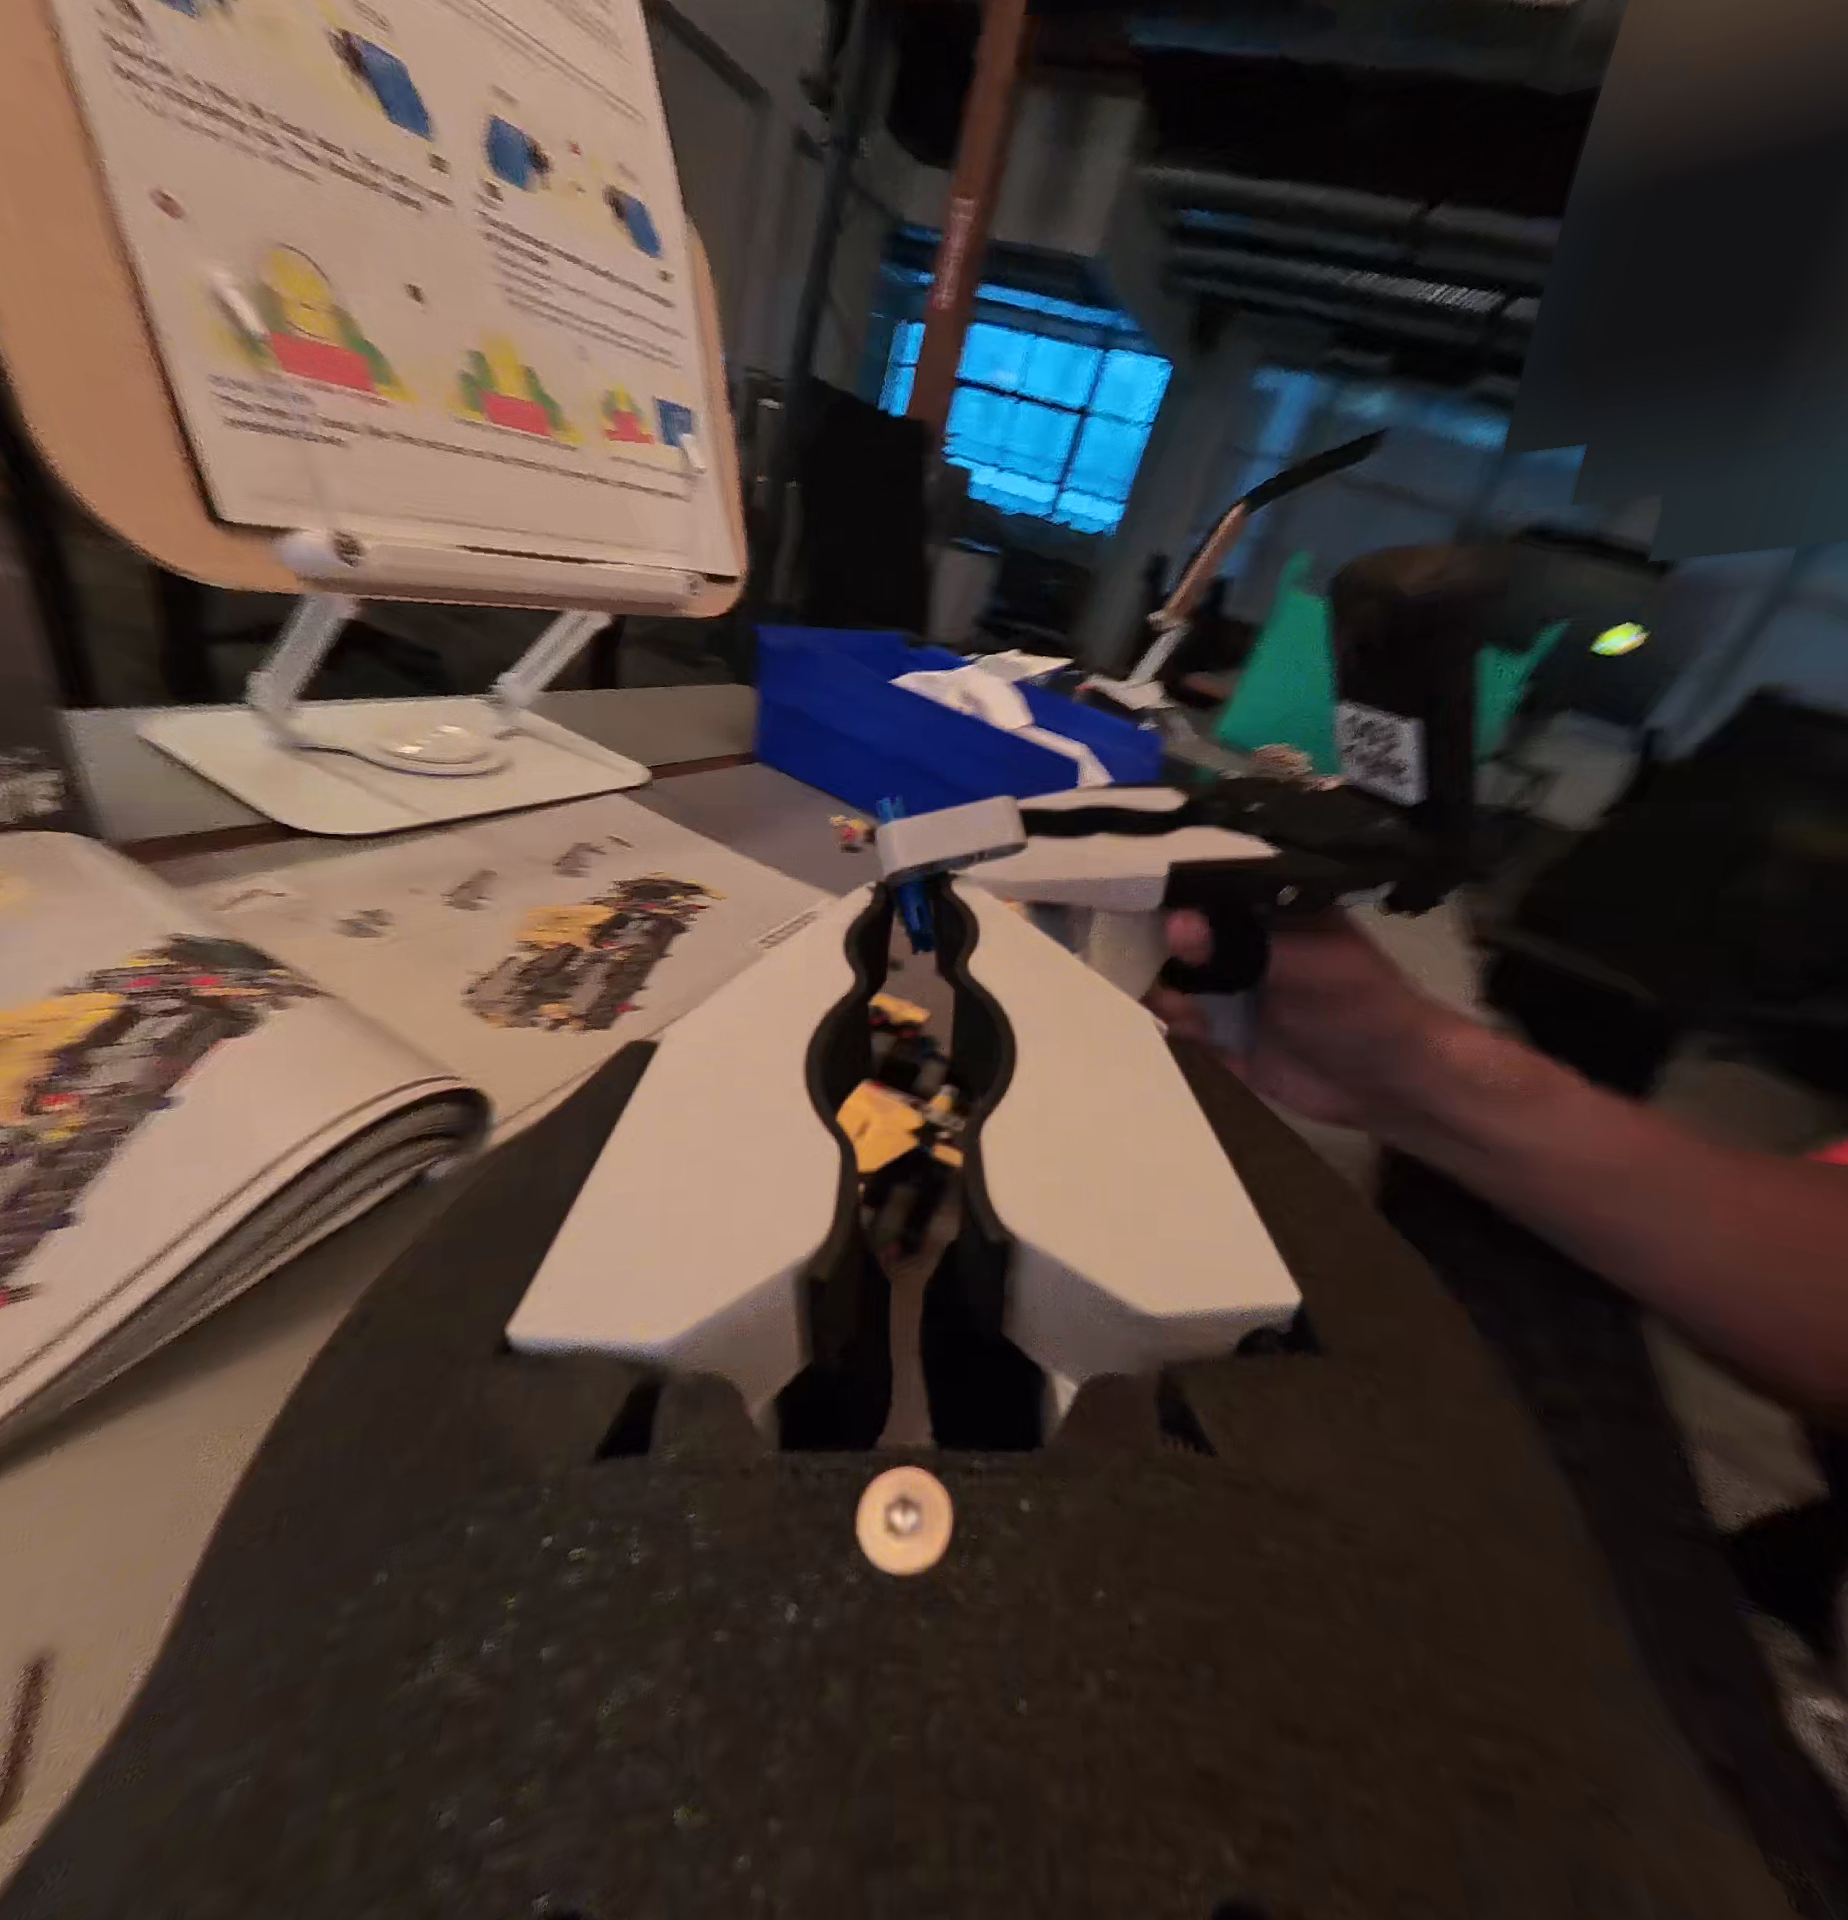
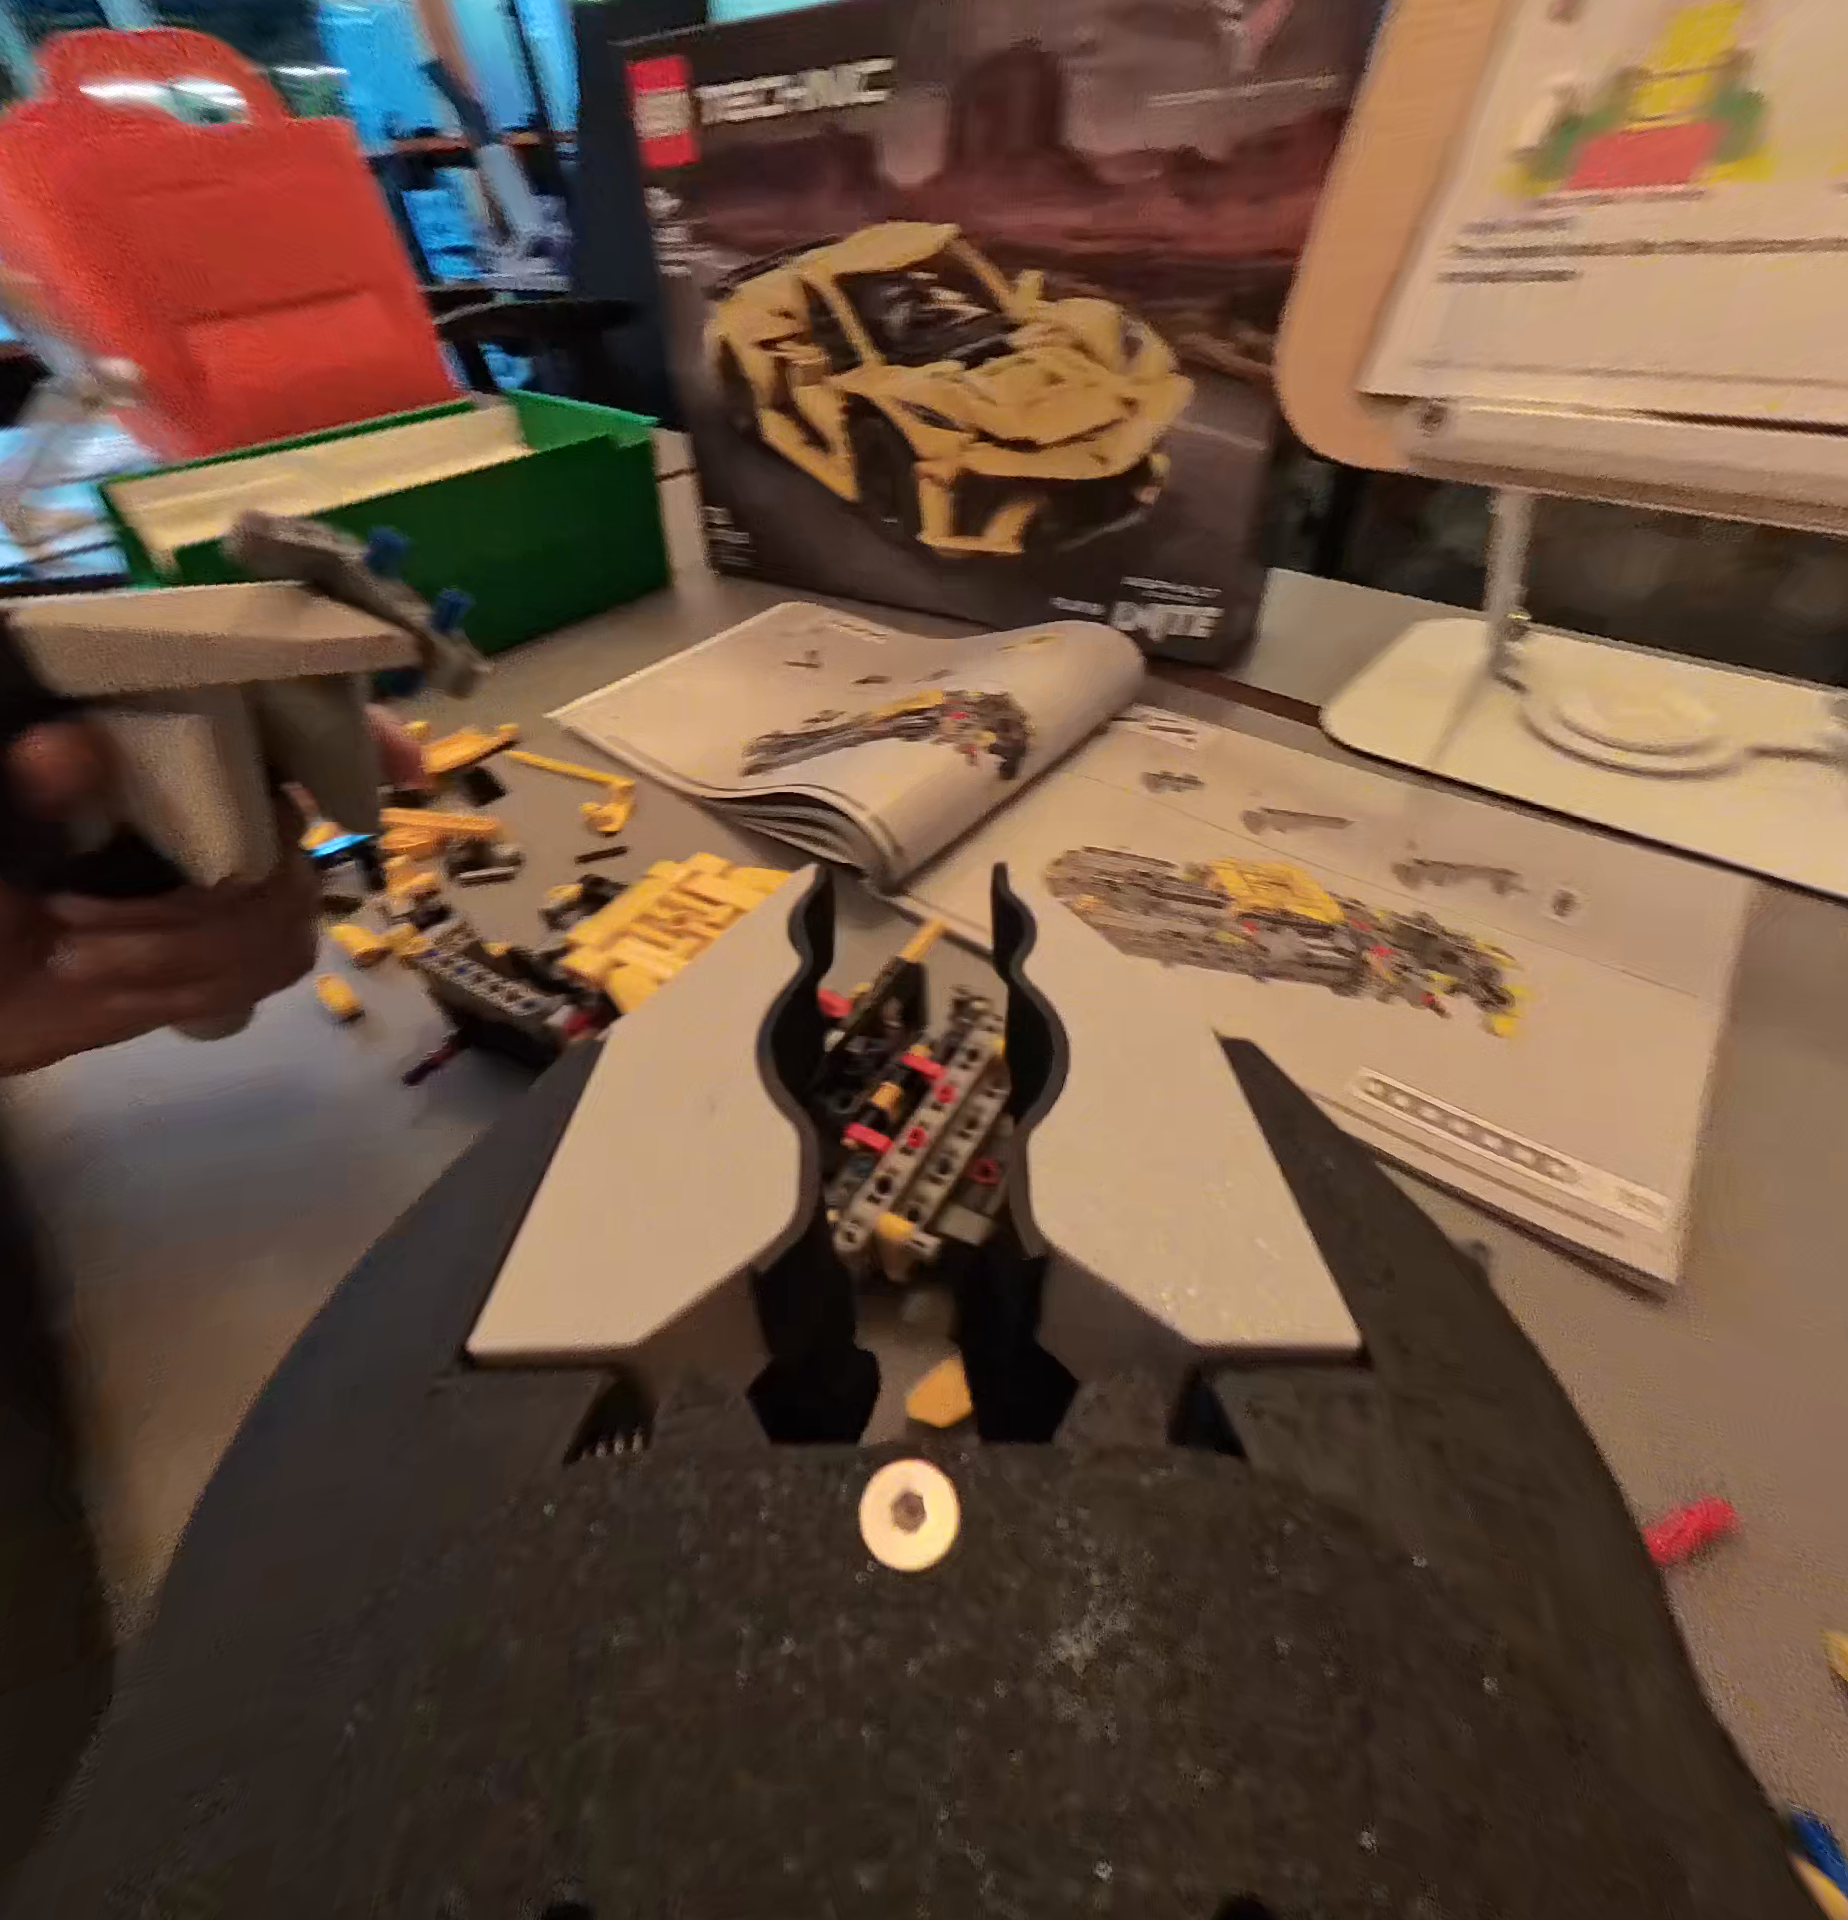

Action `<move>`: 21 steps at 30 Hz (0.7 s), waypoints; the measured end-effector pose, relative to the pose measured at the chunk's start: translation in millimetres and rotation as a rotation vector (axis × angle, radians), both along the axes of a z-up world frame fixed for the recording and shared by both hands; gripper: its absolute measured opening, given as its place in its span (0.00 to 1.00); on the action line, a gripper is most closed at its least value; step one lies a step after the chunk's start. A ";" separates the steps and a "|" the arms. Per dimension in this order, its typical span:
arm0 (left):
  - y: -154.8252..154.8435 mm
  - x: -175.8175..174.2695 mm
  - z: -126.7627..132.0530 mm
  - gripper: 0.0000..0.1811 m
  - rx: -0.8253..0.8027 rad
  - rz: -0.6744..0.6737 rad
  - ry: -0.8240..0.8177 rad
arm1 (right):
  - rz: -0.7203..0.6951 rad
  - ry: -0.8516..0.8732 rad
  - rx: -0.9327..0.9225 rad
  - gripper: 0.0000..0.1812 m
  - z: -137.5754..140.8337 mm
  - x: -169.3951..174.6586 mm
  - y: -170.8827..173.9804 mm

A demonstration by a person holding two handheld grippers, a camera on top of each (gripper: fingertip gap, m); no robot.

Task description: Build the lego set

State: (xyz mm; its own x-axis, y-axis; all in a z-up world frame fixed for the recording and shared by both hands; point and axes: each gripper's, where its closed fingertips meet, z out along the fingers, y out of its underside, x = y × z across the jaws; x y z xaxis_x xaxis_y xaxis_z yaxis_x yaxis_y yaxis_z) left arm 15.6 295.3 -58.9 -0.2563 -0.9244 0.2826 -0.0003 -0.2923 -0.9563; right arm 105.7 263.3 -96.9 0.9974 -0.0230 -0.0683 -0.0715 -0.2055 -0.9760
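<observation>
- left tool (image 1: 915, 906): its fingers are drawn nearly together, clamped at the tips on a grey lego beam (image 1: 951, 836) with blue pins, held up above the table (image 2: 224, 1143).
- right tool (image 2: 909, 894): its fingers stand apart with nothing between the tips, over a partly built lego chassis (image 2: 920, 1122).
- the chassis is made of grey holed beams with red and black pins and some yellow parts. it shows in the gap between the right tool's fingers.
- a heap of loose yellow and black lego pieces (image 2: 671, 914) lies on the table just left of the chassis.
- the lego set box (image 2: 961, 343) stands upright at the back of the table. it is dark, with a small red square logo, pale lettering and a picture of a yellow sports car.
- an open instruction booklet (image 2: 1003, 790) lies in front of the box, showing the half-built car. its small print is too blurred to read.
- a printed sheet with coloured brick diagrams (image 2: 1647, 187) leans on a white stand (image 2: 1585, 727) at the right.
- a green bin (image 2: 463, 509) and a red bag (image 2: 203, 239) stand behind the left tool.
</observation>
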 end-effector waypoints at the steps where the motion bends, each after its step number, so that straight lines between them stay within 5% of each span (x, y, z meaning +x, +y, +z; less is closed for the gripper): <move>1: 3.0 1.2 -3.4 0.04 0.037 0.039 0.012 | -0.056 -0.023 -0.010 0.14 0.5 11.4 -3.3; 3: 6.8 3.6 -9.1 0.05 0.059 0.080 0.038 | -0.183 -0.056 -0.046 0.07 -5.3 39.6 -9.8; 8: 13.9 4.3 -13.6 0.04 0.017 0.102 0.056 | -0.208 0.071 -0.240 0.15 -50.0 59.2 -13.8; 21: 31.5 -3.3 -7.0 0.04 -0.165 0.071 0.017 | -0.197 0.105 -0.205 0.11 -49.0 67.7 -18.3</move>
State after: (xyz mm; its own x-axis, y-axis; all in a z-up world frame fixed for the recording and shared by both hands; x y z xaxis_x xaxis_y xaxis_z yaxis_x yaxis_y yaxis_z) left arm 12.3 326.8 -65.9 -0.1857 -0.8810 0.4352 0.0105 -0.4446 -0.8956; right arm 173.3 245.0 -145.9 0.9602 -0.2390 -0.1449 -0.2279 -0.3698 -0.9007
